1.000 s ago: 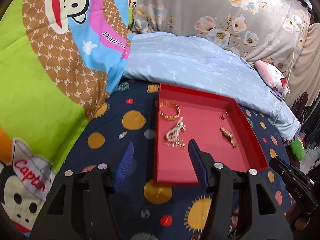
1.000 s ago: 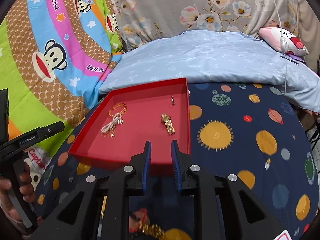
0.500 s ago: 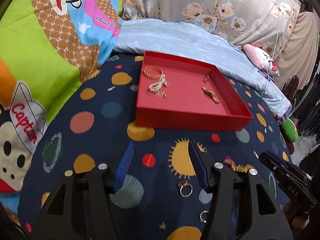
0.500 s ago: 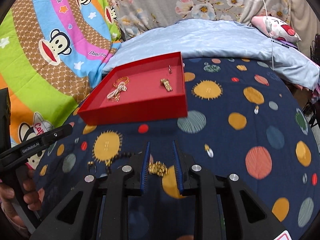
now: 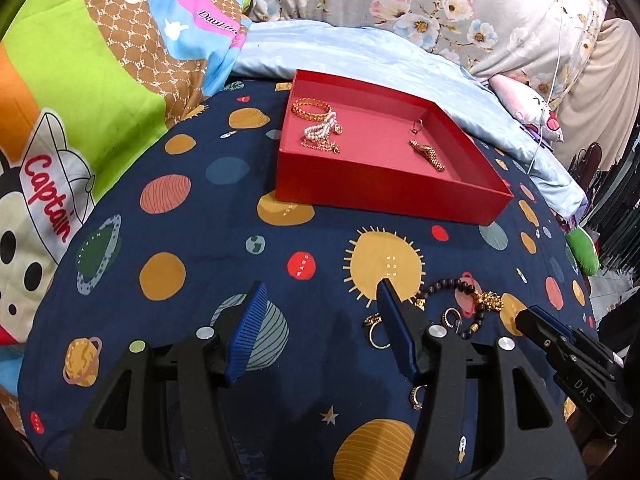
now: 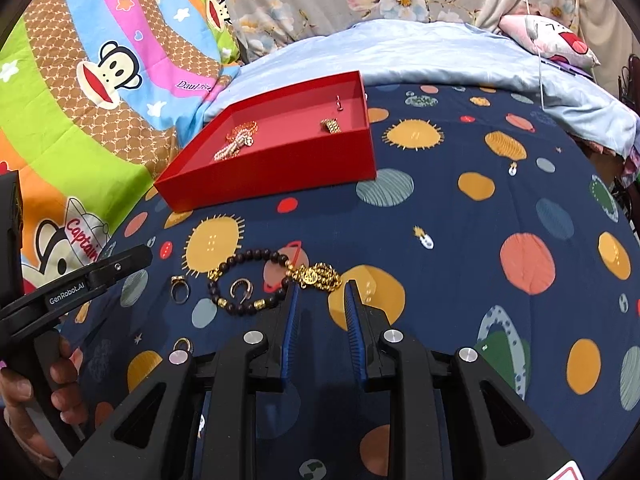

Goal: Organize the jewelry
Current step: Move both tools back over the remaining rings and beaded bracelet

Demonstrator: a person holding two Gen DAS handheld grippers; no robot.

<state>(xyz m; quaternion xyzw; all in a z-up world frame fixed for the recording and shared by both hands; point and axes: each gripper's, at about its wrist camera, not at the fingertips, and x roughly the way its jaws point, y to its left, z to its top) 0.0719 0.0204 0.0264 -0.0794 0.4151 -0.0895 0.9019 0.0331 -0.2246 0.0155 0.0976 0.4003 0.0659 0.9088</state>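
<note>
A red tray (image 5: 384, 196) (image 6: 276, 176) lies on the planet-print bedspread and holds a gold bangle (image 5: 311, 108), a pearl piece (image 5: 320, 130) (image 6: 234, 146), a gold watch band (image 5: 427, 155) (image 6: 330, 125) and a small ring (image 5: 417, 125). A dark bead bracelet (image 6: 244, 280) (image 5: 452, 286) with a gold charm (image 6: 316, 276) lies loose in front of it, with rings (image 6: 179, 289) (image 5: 376, 330) nearby. My right gripper (image 6: 320, 292) is open a little, empty, its tips just short of the gold charm. My left gripper (image 5: 320, 296) is wide open and empty, left of the rings.
A monkey-print quilt (image 5: 80, 80) rises on the left, and a light blue sheet (image 6: 420, 56) and floral fabric lie behind the tray. A pink plush (image 6: 548, 36) sits at the back right. The other gripper's handle shows in each view (image 6: 72, 284) (image 5: 576, 368).
Both grippers have drawn back from the tray toward the near bedspread. The loose bracelet and rings have come into view. The right jaws stand slightly wider apart.
</note>
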